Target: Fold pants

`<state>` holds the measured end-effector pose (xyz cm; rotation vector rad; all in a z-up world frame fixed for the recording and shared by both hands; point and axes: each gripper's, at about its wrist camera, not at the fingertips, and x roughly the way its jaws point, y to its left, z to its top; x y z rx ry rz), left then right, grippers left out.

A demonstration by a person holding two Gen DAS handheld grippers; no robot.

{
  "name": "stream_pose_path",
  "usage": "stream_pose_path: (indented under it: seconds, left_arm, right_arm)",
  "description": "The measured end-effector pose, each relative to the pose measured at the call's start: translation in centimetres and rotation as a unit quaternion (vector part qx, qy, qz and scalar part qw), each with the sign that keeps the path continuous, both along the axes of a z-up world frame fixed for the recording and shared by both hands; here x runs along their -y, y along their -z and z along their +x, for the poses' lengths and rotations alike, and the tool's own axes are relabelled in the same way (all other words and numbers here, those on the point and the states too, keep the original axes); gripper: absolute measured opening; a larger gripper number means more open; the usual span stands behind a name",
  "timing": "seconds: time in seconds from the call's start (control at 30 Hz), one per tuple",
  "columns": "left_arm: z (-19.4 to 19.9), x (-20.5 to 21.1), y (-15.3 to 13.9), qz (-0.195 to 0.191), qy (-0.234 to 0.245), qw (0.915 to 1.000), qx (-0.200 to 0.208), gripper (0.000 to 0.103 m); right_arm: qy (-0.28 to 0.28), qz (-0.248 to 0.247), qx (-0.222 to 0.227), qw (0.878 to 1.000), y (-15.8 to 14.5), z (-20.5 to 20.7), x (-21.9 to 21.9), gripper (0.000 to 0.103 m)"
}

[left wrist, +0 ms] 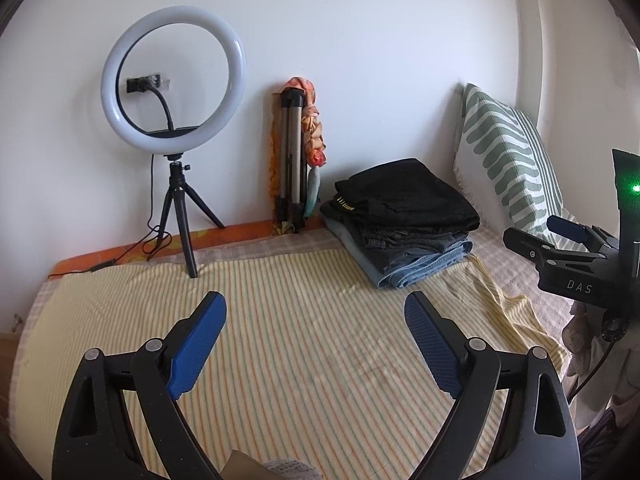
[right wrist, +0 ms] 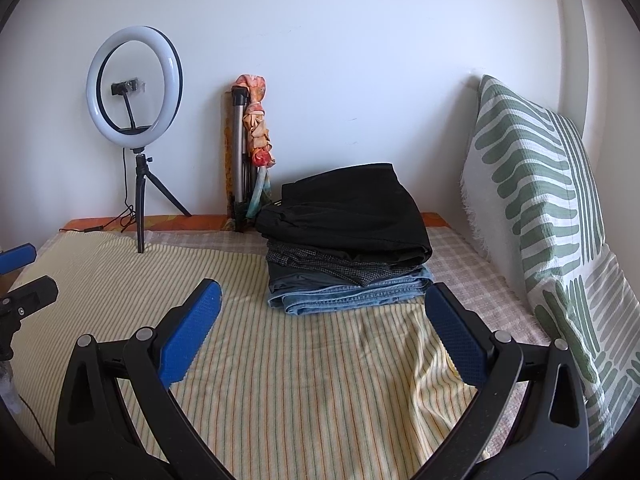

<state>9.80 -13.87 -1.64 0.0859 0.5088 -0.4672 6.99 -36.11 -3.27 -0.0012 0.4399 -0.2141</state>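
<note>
A stack of folded pants (left wrist: 404,220) sits at the back right of the bed, black pairs on top and blue jeans (left wrist: 416,266) at the bottom. It also shows in the right wrist view (right wrist: 348,236). My left gripper (left wrist: 316,308) is open and empty above the striped yellow cloth (left wrist: 280,352). My right gripper (right wrist: 322,300) is open and empty, just in front of the stack. The right gripper also shows at the right edge of the left wrist view (left wrist: 560,240). The left gripper shows at the left edge of the right wrist view (right wrist: 20,276).
A ring light on a small tripod (left wrist: 174,80) stands at the back left with its cable on the bed. A folded tripod with a scarf (left wrist: 296,152) leans on the wall. A green-patterned pillow (right wrist: 540,208) stands against the wall at the right.
</note>
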Motion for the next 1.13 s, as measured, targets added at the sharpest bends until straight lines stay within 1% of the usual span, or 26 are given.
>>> stream_pose_path:
  seconds: [0.7,1.0,1.13]
  left_arm:
    - [-0.17,0.02,-0.16,0.001,0.001,1.0000,0.005,0.091]
    - [-0.41,-0.23,-0.31,0.002,-0.008,0.9998,0.019,0.093]
    - [-0.30,-0.37,-0.28,-0.002,-0.005,0.9999,0.015,0.093]
  right_arm:
    - [-0.003,0.001,-0.002,1.000,0.01,0.02,-0.22,0.103]
    - [-0.004,0.002,-0.002,1.000,-0.04,0.07,-0.34,0.103]
    - [-0.006,0.002,-0.003,1.000,-0.04,0.11,-0.51,0.103]
